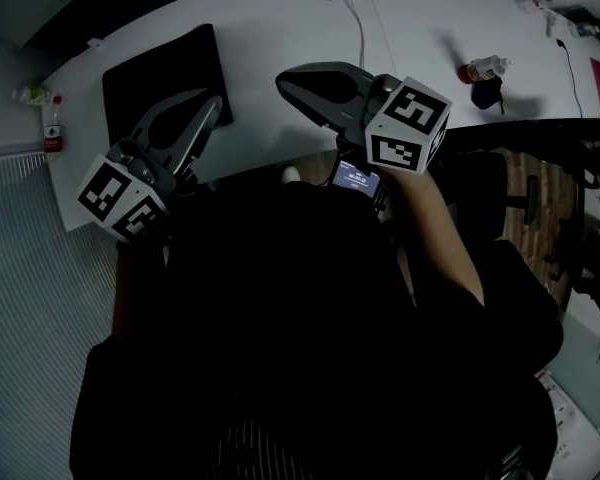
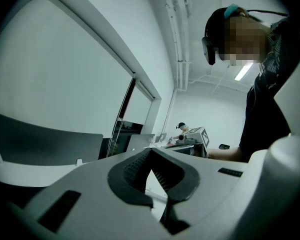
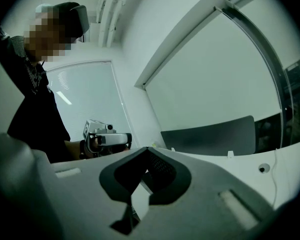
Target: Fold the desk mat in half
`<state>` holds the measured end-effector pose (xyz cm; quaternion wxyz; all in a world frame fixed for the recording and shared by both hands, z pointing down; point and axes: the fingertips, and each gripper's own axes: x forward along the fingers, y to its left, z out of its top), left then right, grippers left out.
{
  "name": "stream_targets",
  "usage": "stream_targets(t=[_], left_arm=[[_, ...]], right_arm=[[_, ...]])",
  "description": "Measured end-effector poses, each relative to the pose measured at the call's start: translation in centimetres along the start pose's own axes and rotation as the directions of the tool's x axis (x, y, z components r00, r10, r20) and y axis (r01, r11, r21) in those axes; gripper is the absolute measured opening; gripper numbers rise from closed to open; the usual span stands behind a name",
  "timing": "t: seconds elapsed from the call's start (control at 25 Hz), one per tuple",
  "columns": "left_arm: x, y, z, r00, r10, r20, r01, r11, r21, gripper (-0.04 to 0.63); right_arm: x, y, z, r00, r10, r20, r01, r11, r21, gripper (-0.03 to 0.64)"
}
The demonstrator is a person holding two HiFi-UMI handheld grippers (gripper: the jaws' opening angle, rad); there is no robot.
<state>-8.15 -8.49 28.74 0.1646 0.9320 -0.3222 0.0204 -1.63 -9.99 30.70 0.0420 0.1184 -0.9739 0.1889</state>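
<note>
The black desk mat (image 1: 165, 78) lies flat on the white desk (image 1: 280, 18) at the back left, as a compact dark rectangle. My left gripper (image 1: 216, 101) hovers over the mat's near right corner, raised off it, its jaws shut with nothing between them. My right gripper (image 1: 283, 81) hangs over bare desk to the right of the mat, also shut and empty. Both gripper views tilt upward at walls and ceiling. In the left gripper view my left gripper (image 2: 151, 151) is closed at its tips. The right gripper view shows my right gripper (image 3: 147, 150) closed likewise.
A red-capped bottle (image 1: 52, 123) stands at the desk's left end. Another bottle (image 1: 485, 68) and a dark object (image 1: 487, 93) lie at the right. A cable (image 1: 358, 18) runs across the back. An office chair (image 1: 500, 193) stands right of me.
</note>
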Motion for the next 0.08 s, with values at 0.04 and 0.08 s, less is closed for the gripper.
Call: stream_targets(t=[0.04, 0.08], left_arm=[[0.03, 0.00, -0.03, 1.000, 0.001, -0.001, -0.001, 1.000, -0.001, 0.006], [0.05, 0.03, -0.04, 1.000, 0.003, -0.002, -0.003, 1.000, -0.001, 0.006]], right_arm=[[-0.06, 0.03, 0.03, 1.000, 0.005, 0.002, -0.005, 1.000, 0.001, 0.002], [-0.12, 0.06, 0.07, 1.000, 0.010, 0.003, -0.010, 1.000, 0.003, 0.002]])
